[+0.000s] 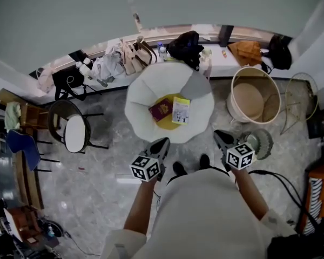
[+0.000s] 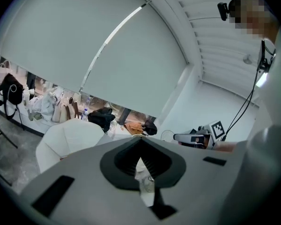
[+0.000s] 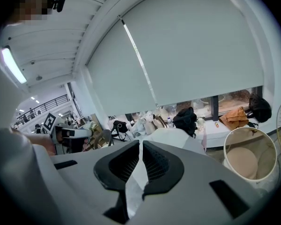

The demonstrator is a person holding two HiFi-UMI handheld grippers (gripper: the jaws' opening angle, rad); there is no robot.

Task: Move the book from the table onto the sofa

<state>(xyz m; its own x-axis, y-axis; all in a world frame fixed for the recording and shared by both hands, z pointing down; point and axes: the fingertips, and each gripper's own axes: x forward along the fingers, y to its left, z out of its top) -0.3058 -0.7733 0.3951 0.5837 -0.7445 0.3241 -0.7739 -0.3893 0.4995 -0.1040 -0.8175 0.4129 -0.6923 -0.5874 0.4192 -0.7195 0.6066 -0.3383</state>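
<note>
While left tongs [image 1: 163, 142] and right tongs [image 1: 219, 136] hang clenched, empty, short of sofa [image 1: 137, 90] edge, maroon book [image 1: 161, 109], seemingly, mid-seat.

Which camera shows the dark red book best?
The head view: the dark red book lies in plain sight on the white sofa. Both gripper views show only part of the sofa, not the book.

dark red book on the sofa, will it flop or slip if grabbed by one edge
The dark red book looks thin and small against the white sofa, so probably light. Its edges look straight, so likely fairly stiff, though a soft cover could bend. The cover seems smooth, so a one-edge grip might slip.
</note>
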